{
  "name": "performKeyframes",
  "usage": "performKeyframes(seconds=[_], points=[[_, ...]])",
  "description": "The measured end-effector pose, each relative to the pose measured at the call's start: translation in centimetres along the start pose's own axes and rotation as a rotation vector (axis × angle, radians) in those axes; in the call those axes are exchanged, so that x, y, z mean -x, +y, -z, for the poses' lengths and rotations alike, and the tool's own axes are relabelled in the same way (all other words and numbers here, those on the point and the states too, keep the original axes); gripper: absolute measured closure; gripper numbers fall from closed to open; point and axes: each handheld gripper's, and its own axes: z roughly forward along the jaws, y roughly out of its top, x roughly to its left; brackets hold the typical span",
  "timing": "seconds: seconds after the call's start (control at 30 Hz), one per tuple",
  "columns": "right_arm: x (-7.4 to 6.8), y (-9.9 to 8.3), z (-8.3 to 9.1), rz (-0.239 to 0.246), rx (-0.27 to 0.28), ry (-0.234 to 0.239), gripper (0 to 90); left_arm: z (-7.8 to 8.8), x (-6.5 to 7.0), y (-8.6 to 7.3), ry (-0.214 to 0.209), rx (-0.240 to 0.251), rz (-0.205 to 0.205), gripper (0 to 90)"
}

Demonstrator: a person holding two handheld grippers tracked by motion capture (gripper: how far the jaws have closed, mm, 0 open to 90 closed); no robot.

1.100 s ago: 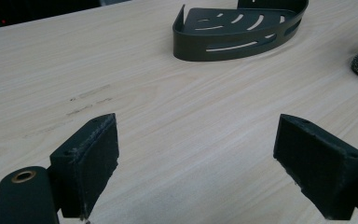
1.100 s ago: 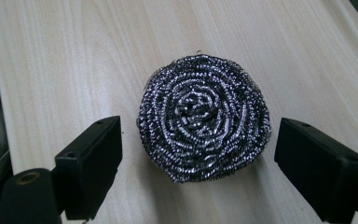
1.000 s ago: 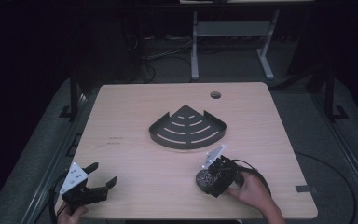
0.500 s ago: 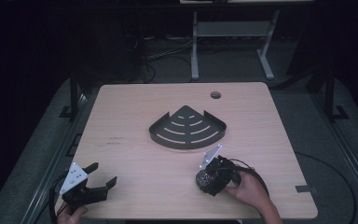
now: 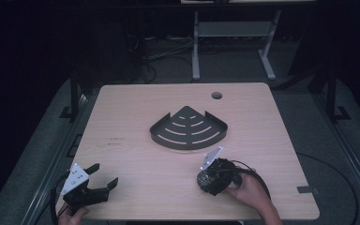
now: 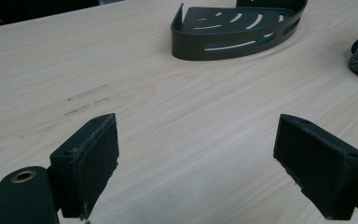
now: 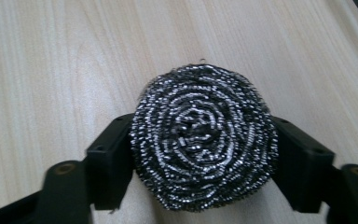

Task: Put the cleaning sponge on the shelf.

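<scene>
A round steel wool scourer [image 7: 204, 137] sits between the jaws of my right gripper [image 7: 204, 158], which is shut on it just above the wooden table. In the high view that scourer [image 5: 207, 180] and right gripper [image 5: 215, 176] are at the table's front, right of centre, held by a hand [image 5: 251, 193]. A black fan-shaped corner shelf [image 5: 188, 128] with slots lies flat at the table's middle, also seen in the left gripper view as the shelf [image 6: 235, 29]. My left gripper [image 5: 101, 180] rests at the front left corner, open, its pads [image 6: 87, 161] wide apart over bare wood.
The table [image 5: 122, 126] has a round cable hole [image 5: 216, 95] near its far right edge. Faint pencil-like marks [image 5: 116, 141] lie on the left part. Cables trail from both grippers off the front edge. A white metal frame [image 5: 229, 42] stands on the floor beyond the table.
The right gripper with the scourer has shifted slightly along the front of the table. The left gripper has stayed put.
</scene>
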Motion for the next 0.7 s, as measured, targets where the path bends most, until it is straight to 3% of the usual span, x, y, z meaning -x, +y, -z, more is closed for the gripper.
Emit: performKeyframes(seconds=[0.43,0.7], points=[[-0.3,0.4,0.8,0.023,0.02,-0.002,31.7,0.1,0.0,0.0,0.004,0.001,0.002,13.3],[0.0,0.7,1.3,0.031,-0.014,-0.007,31.8,0.2,-0.1,0.0,0.007,0.004,0.005,13.3]])
